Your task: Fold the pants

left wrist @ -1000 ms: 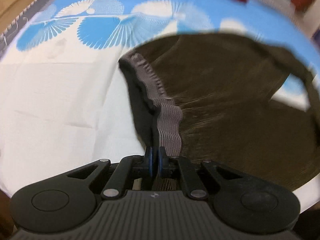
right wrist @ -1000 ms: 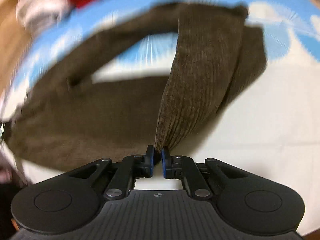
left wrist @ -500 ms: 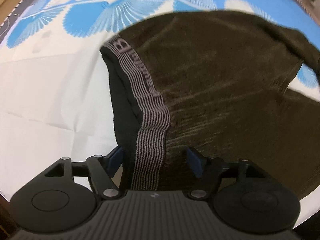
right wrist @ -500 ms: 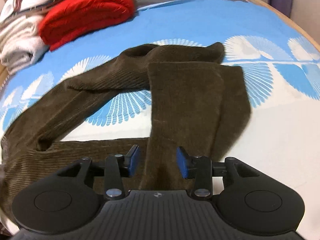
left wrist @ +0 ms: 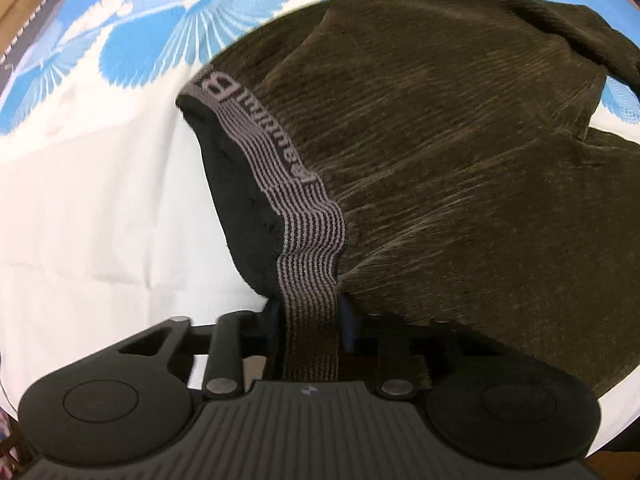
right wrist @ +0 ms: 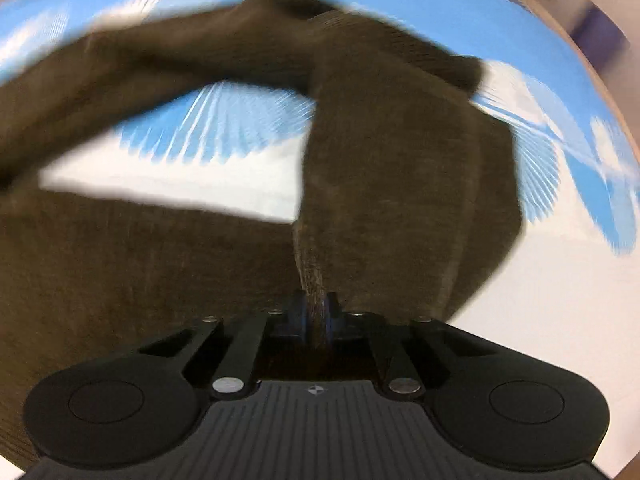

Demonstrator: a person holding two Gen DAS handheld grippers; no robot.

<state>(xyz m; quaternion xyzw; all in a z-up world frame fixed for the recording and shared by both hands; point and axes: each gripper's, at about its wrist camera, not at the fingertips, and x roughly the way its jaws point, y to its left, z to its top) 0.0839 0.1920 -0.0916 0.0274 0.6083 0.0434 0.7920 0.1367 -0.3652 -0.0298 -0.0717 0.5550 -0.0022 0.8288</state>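
Observation:
Dark brown corduroy pants point(left wrist: 460, 152) lie on a bed sheet, with a grey striped waistband point(left wrist: 308, 240) that carries lettering. My left gripper point(left wrist: 310, 320) has the waistband between its fingers, and the jaws stand close against the band. In the right wrist view, which is blurred, a folded pant leg point(right wrist: 400, 168) runs away from my right gripper point(right wrist: 316, 312), which is shut on the leg's near edge. The other leg point(right wrist: 140, 64) curves off to the left.
The bed sheet point(left wrist: 80, 208) is white with blue fan patterns point(right wrist: 224, 120). A wooden bed edge point(right wrist: 592, 52) shows at the far right of the right wrist view.
Both grippers were shut on cloth, opened half a second ago, and have closed again: the left around the waistband, the right on the leg's edge. The right view is now blurred by motion.

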